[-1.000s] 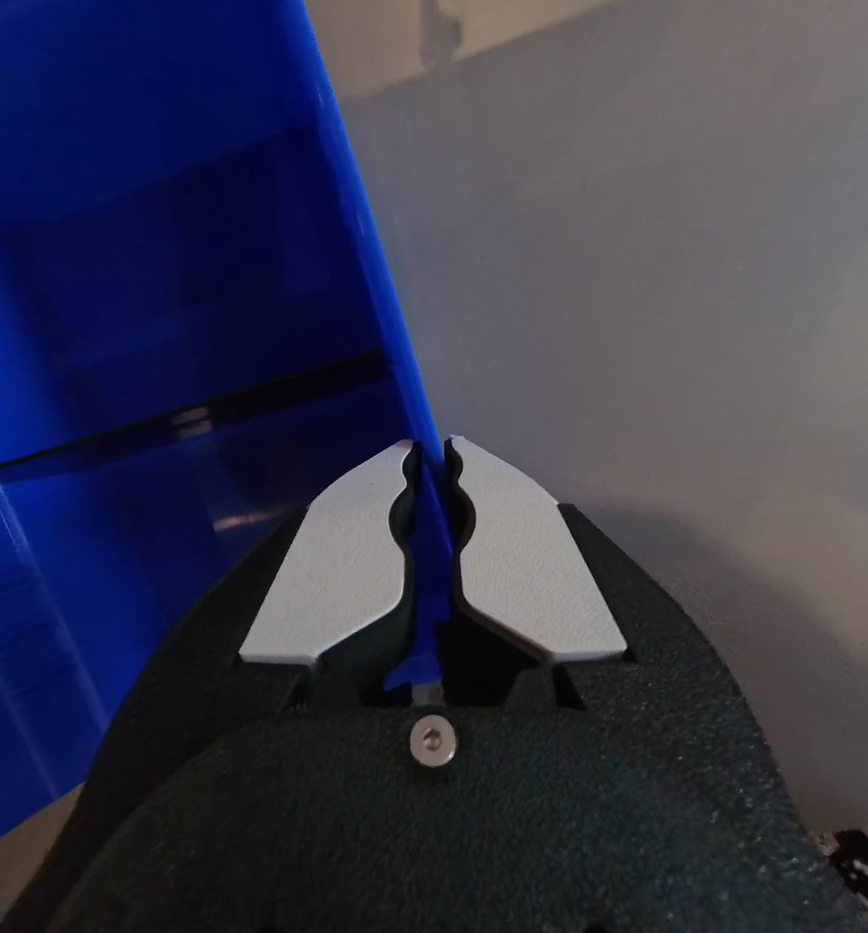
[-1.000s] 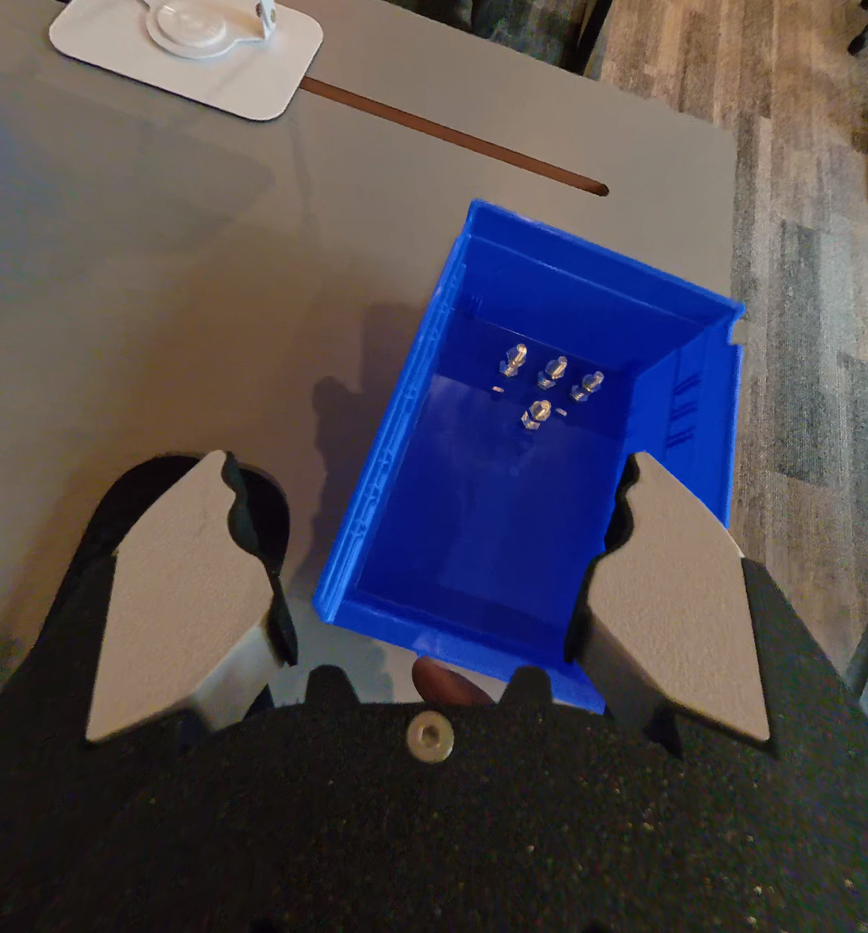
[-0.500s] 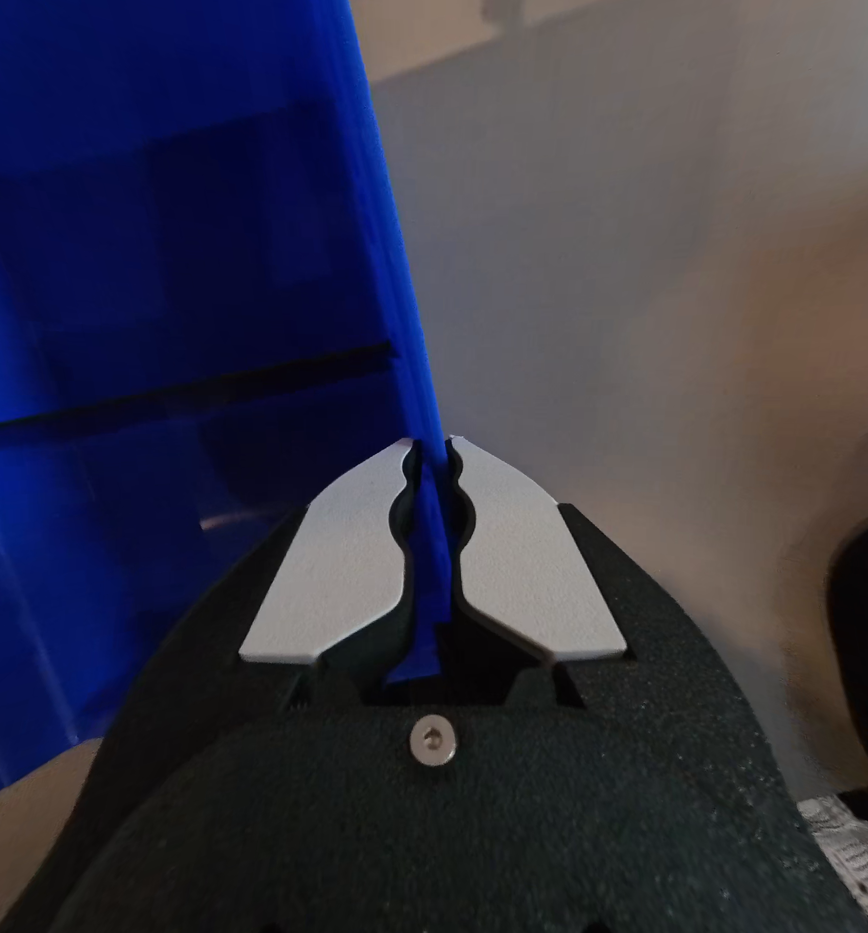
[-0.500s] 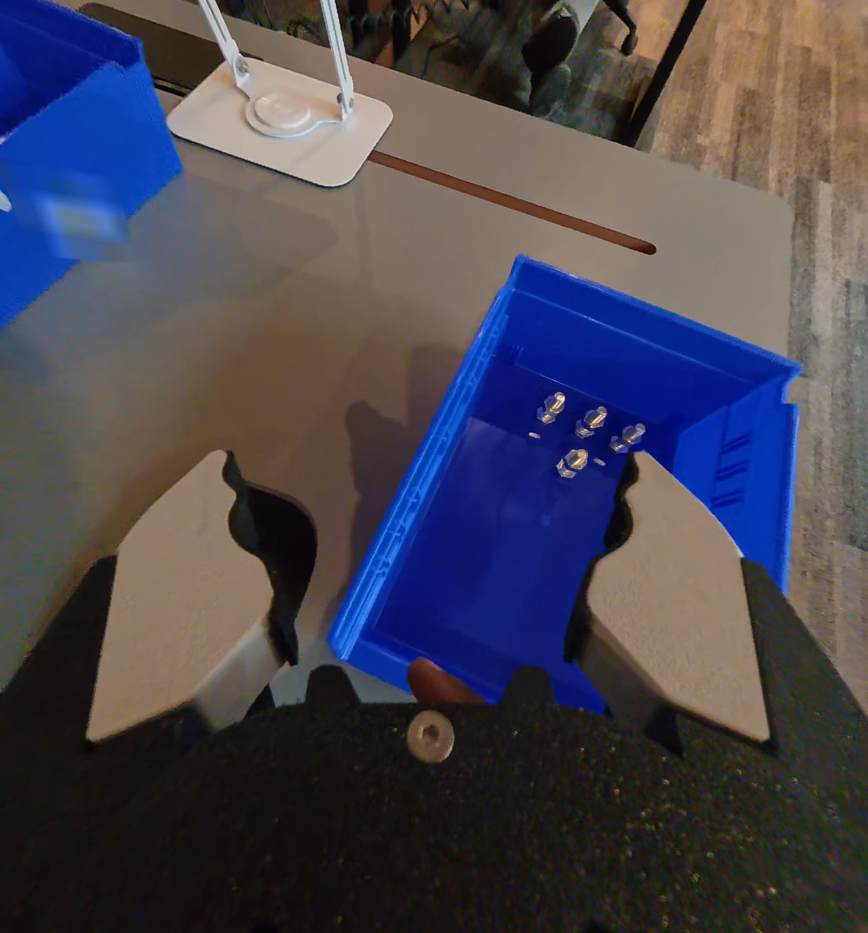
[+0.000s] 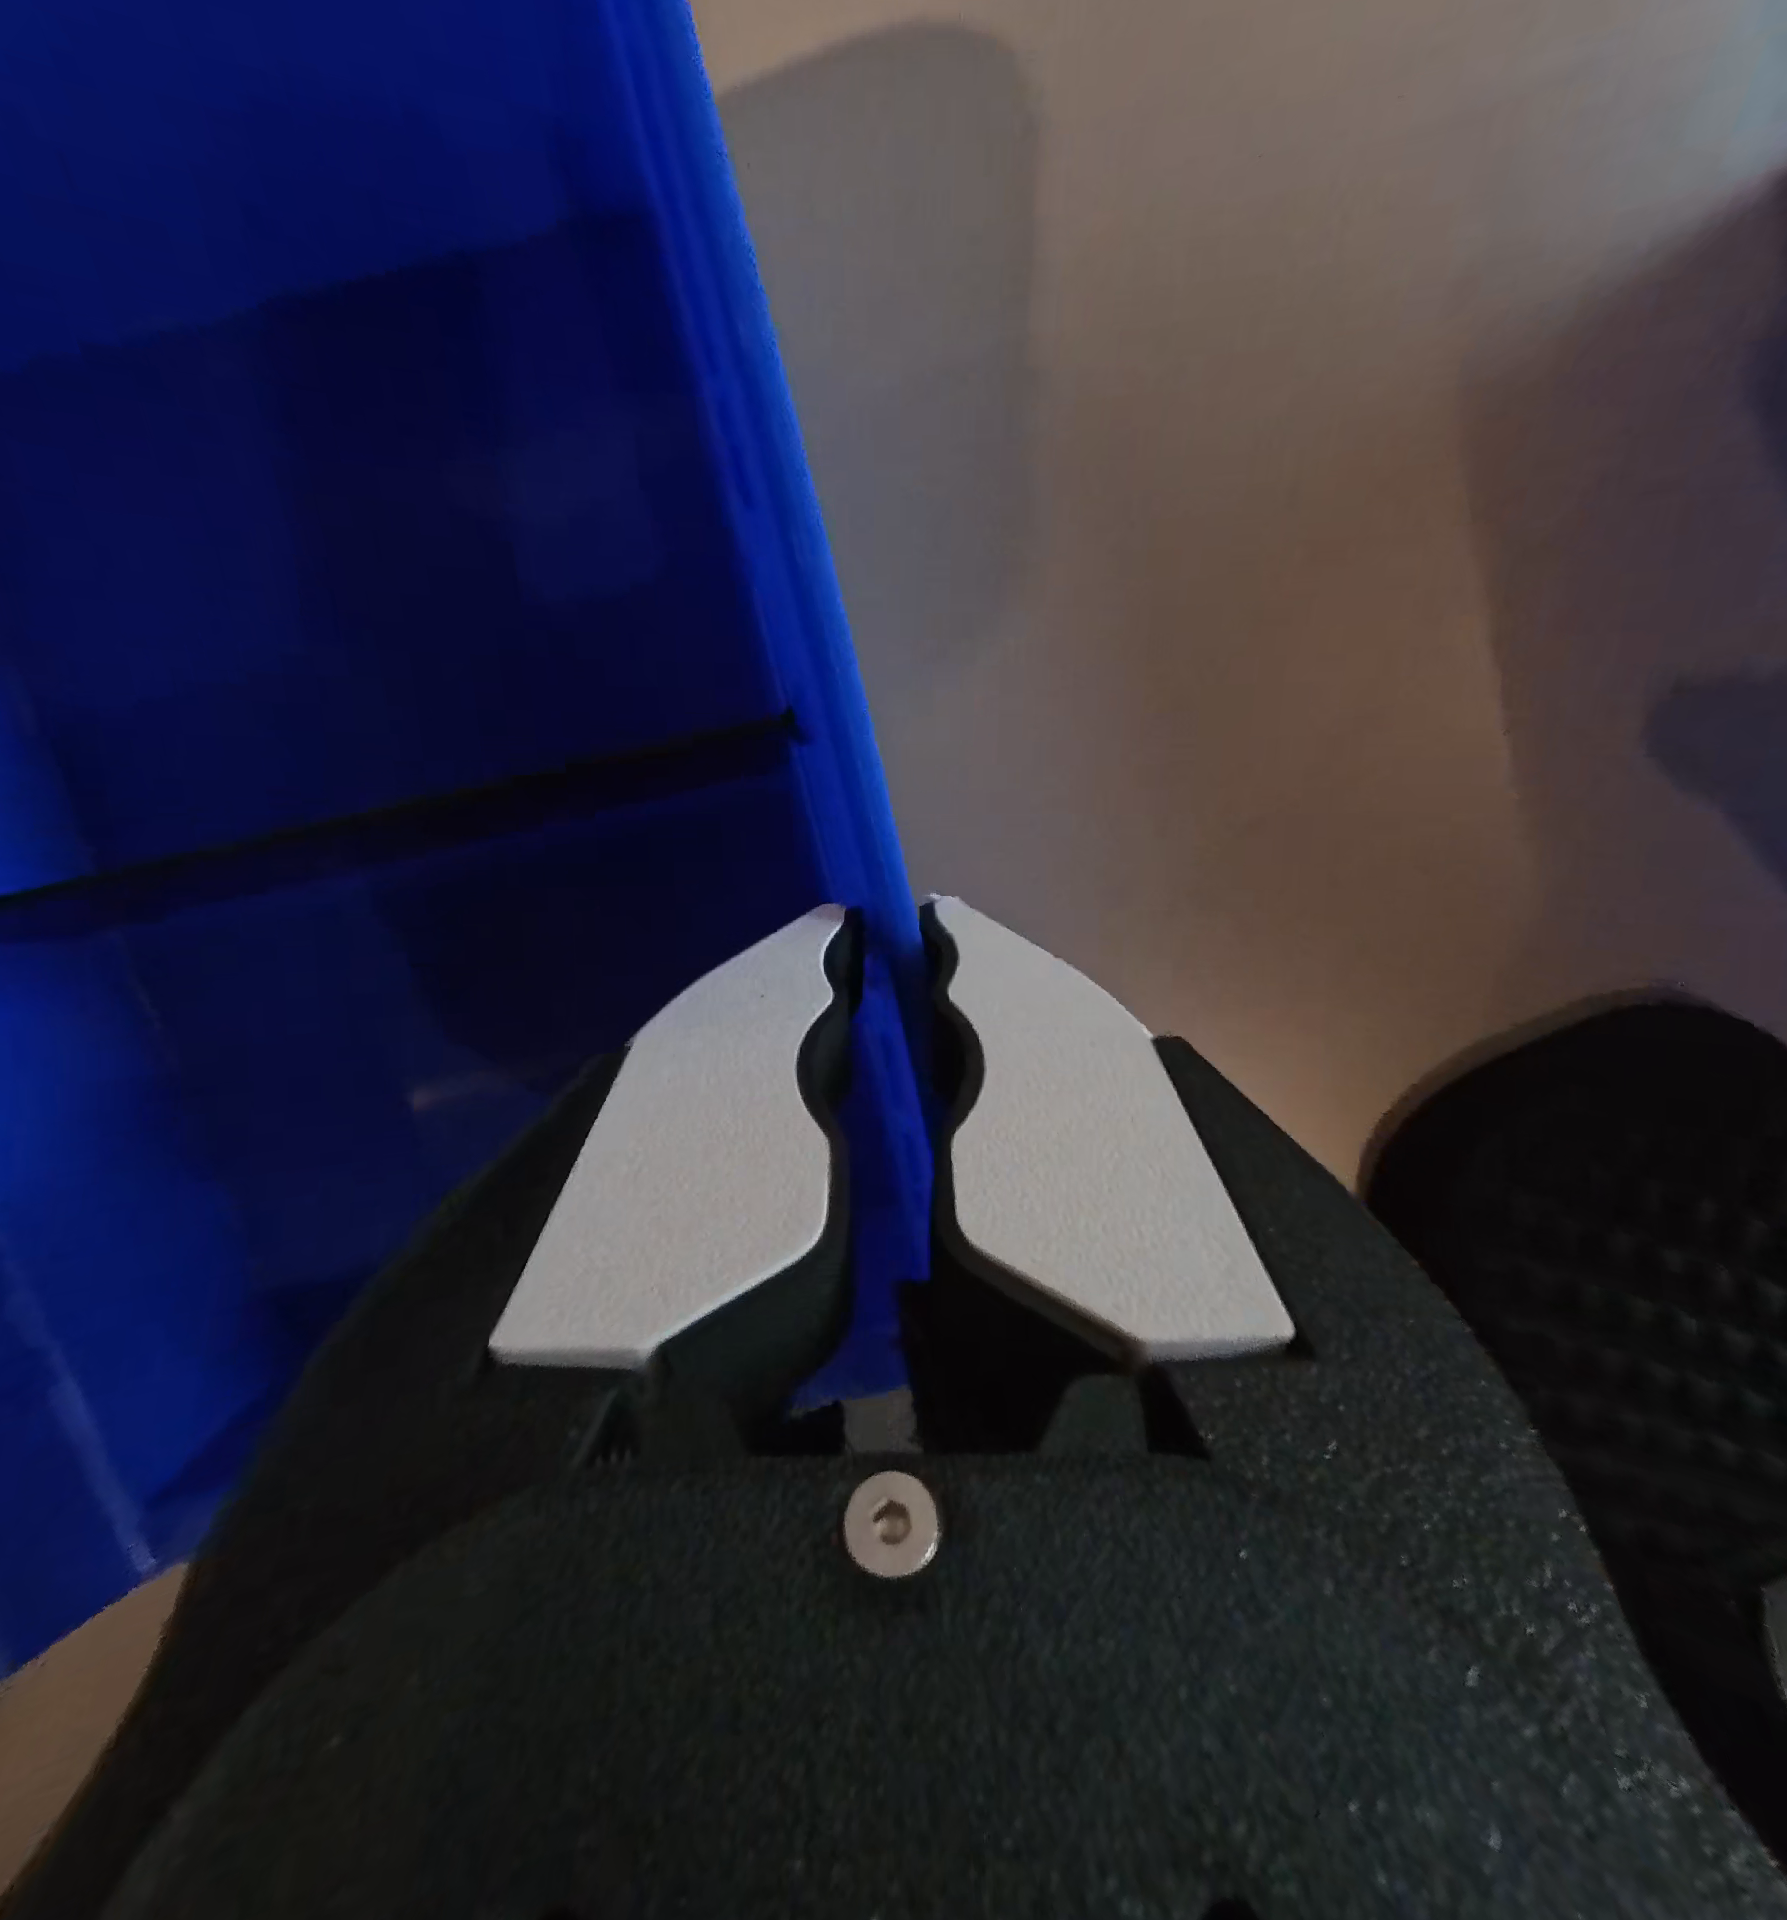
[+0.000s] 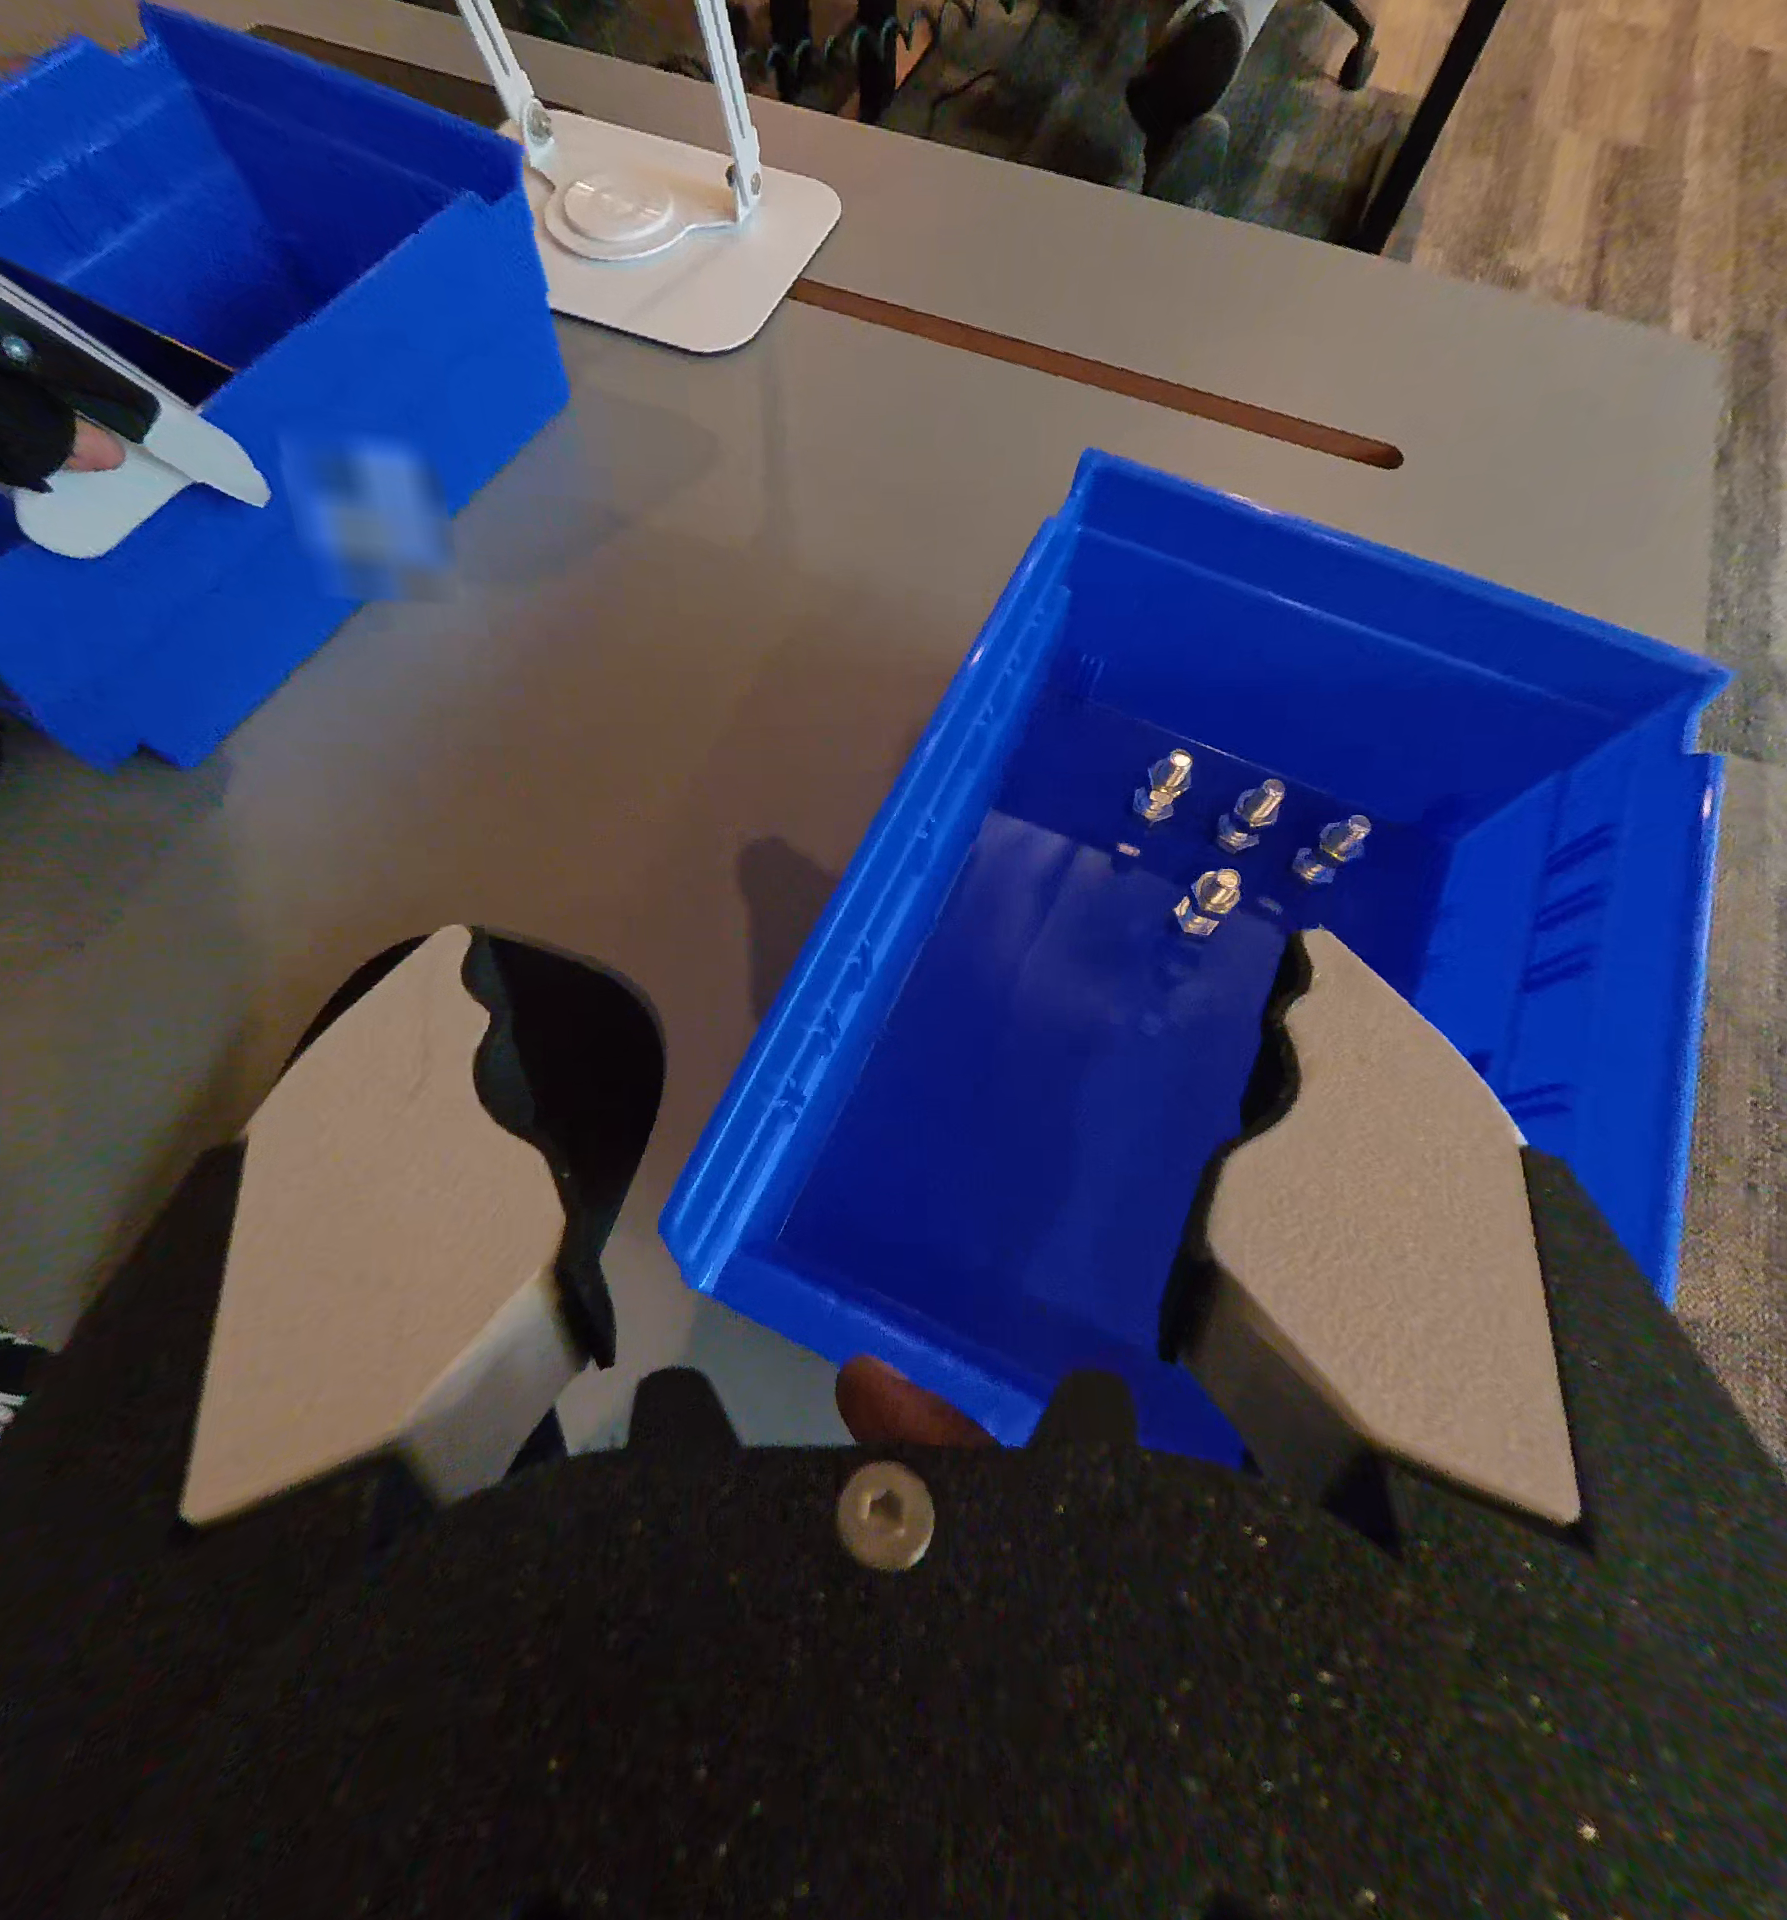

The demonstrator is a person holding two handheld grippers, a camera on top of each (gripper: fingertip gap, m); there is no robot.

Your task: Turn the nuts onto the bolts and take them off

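Left claw (image 5: pixel 889 1081) clenched on wall of blue plastic bin (image 5: pixel 349 623); right claw (image 6: pixel 878 1164) spread wide over second blue bin (image 6: pixel 868 966) holding four upright steel bolts with nuts (image 6: pixel 1247 842). Setup step; next, right claw lowers onto a nut.

My left gripper (image 5: pixel 891 920) and right gripper (image 6: pixel 878 956) look alike — rough black speckled bodies, each with one silver hex-socket screw (image 6: pixel 885 1523) at centre. The fingers (image 6: pixel 380 1205) carry pale grey faceted plates over black wavy-edged pads. A black fingerless glove (image 6: pixel 1 421) — that's what I wear.
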